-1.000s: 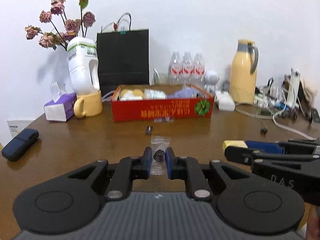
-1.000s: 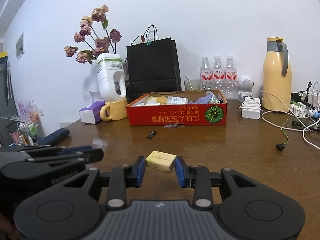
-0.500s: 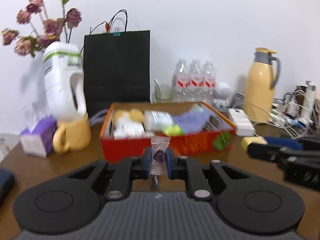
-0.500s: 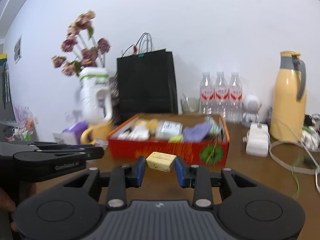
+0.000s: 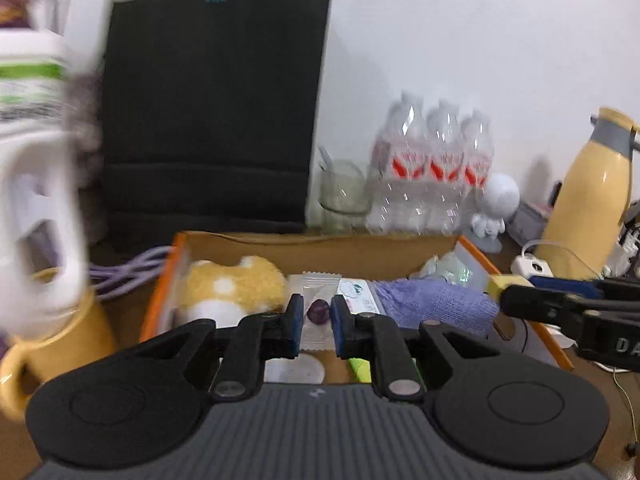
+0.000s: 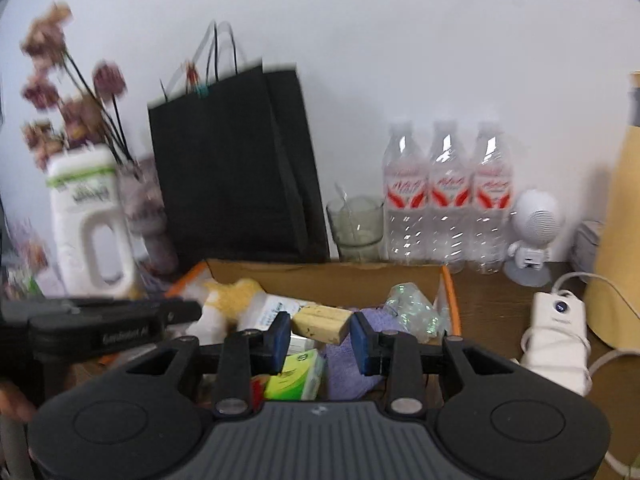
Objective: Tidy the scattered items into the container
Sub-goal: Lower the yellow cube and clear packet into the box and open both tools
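Only the right wrist view catches the dried flowers (image 6: 60, 92). Left gripper (image 5: 313, 319) pinches a wrapped candy (image 5: 318, 311) over the box (image 5: 160, 300); right gripper (image 6: 320, 334) pinches a yellow block (image 6: 322, 322) there too.

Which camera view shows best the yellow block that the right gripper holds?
The right wrist view: the yellow block sits whole between the right gripper pads. The left wrist view shows only its end at the right edge.

Bright, even indoor light; motion blur smears the left edges, fisheye corners go black
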The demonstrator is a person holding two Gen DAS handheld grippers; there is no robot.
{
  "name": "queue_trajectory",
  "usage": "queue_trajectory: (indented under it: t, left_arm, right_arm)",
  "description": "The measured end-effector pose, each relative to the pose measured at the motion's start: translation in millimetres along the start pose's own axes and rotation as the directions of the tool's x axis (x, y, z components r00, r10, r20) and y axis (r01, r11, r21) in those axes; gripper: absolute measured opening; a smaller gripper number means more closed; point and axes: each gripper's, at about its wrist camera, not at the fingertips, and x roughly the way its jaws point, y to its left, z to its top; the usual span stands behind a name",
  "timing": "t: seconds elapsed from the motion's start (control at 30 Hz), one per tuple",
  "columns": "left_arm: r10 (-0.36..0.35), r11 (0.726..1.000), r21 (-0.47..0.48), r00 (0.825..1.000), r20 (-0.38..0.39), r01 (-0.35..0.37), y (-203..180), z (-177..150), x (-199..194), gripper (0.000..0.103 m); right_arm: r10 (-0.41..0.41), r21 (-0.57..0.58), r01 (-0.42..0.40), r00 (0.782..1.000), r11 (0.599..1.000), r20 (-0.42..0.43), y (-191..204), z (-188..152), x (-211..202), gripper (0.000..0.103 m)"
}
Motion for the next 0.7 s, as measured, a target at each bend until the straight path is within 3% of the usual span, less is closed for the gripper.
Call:
queue_trajectory:
  t: [0.13, 0.27, 0.33, 0.43, 0.57, 0.7]
  left_arm:
    - [0.047, 0.999, -0.013, 0.997, -0.068, -0.048, 11, 18, 36, 0.016]
    - [0.066, 0.998, 0.004, 0.987, -0.149, -0.066, 16, 15, 66, 0.015]
    - [0.11, 0.994, 0.023, 0.988, -0.112, -0.108, 18, 12, 71, 0.015]
    - [0.122, 0.992, -0.003, 0.983, -0.134, -0.123, 25, 16, 77, 0.017]
    - [0.121, 0.992, -0.003, 0.981, -0.15, -0.123, 32, 20, 77, 0.033]
    - [0.096, 0.993, -0.045, 0.977, -0.192, -0.106, 39, 21, 74, 0.047]
  right_arm:
    - [0.015, -0.006, -0.015, 0.997, 1.0, -0.081, -8, 21, 47, 0.031]
    - [-0.02, -0.013, 0.018, 0.982, 1.0, -0.185, -16, 33, 93, 0.031]
    - [-0.021, 0.007, 0.024, 0.971, 1.0, -0.238, -21, 34, 112, 0.031]
    - [-0.036, 0.026, 0.045, 0.955, 0.999, -0.294, -26, 31, 138, 0.032]
    - [-0.034, 0.061, 0.057, 0.945, 0.997, -0.325, -28, 30, 153, 0.041]
    - [-0.013, 0.098, 0.046, 0.949, 0.994, -0.315, -31, 32, 141, 0.059]
